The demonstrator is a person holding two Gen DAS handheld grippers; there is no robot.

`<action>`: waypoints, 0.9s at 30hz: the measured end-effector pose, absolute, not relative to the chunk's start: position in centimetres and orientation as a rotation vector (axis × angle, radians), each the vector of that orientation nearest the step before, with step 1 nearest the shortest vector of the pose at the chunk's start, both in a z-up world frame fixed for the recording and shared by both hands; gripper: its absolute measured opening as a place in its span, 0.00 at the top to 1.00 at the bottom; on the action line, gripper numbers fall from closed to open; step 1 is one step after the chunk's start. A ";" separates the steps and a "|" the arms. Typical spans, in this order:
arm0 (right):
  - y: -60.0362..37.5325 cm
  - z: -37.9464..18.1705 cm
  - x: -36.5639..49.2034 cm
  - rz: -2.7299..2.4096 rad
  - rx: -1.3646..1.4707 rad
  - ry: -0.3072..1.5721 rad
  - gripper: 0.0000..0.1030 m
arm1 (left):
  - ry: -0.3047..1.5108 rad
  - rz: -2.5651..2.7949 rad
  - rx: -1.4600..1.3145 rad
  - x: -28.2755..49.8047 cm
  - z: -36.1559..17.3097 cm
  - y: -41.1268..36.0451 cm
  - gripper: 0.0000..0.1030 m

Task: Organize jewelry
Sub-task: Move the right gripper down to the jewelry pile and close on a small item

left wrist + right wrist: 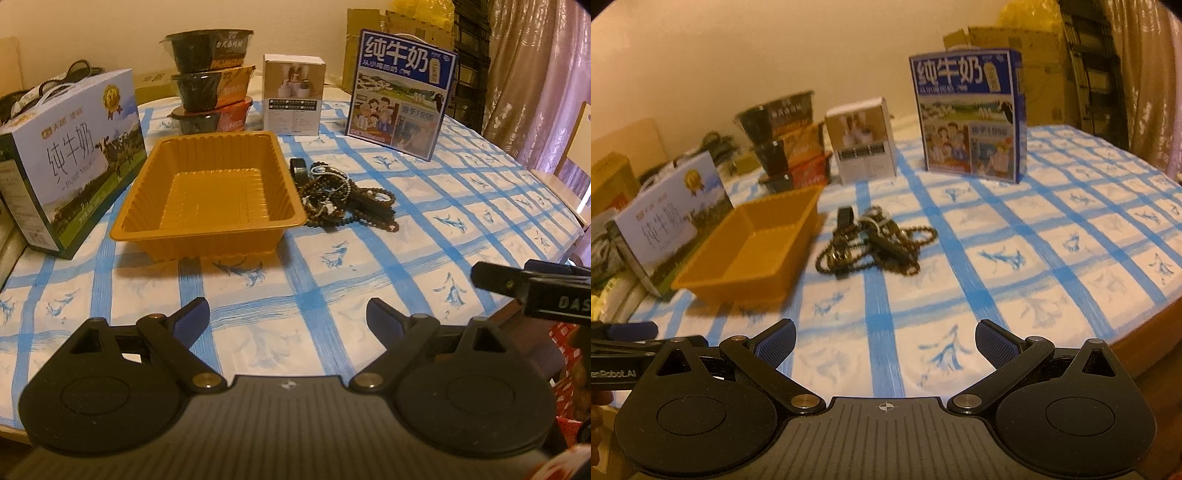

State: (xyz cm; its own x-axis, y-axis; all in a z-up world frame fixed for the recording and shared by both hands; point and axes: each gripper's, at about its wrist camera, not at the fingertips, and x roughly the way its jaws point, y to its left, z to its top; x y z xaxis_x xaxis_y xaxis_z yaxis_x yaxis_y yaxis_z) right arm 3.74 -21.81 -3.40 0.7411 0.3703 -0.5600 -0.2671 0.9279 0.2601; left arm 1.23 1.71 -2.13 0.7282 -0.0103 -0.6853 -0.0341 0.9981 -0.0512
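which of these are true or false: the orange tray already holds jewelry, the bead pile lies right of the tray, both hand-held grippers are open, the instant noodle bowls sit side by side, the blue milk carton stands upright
1. The orange tray already holds jewelry: false. It is empty.
2. The pile of beaded jewelry lies right of the tray, on the checked tablecloth: true.
3. The left hand-held gripper and the right hand-held gripper are both open: true.
4. The instant noodle bowls sit side by side: false. They are stacked three high.
5. The blue milk carton stands upright: true.
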 end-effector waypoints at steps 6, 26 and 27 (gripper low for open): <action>-20.7 -4.1 4.8 0.410 0.202 0.642 0.00 | 0.744 0.067 -0.105 2.1 -3.4 4.4 0.12; -15.6 -7.7 12.6 0.412 0.154 0.726 0.00 | 0.603 0.293 -0.284 6.3 -6.1 14.0 0.15; -15.4 -7.9 12.8 0.412 0.149 0.728 0.00 | 0.593 0.302 -0.291 6.6 -6.2 14.3 0.15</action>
State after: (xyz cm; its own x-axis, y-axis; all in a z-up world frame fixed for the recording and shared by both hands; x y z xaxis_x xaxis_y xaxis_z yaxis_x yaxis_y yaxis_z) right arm 12.85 -15.42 -7.86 0.6706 0.4156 -0.6144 -0.3137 0.9095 0.2728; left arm 6.59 14.27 -6.16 0.7884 0.1933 -0.5840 -0.3582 0.9160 -0.1804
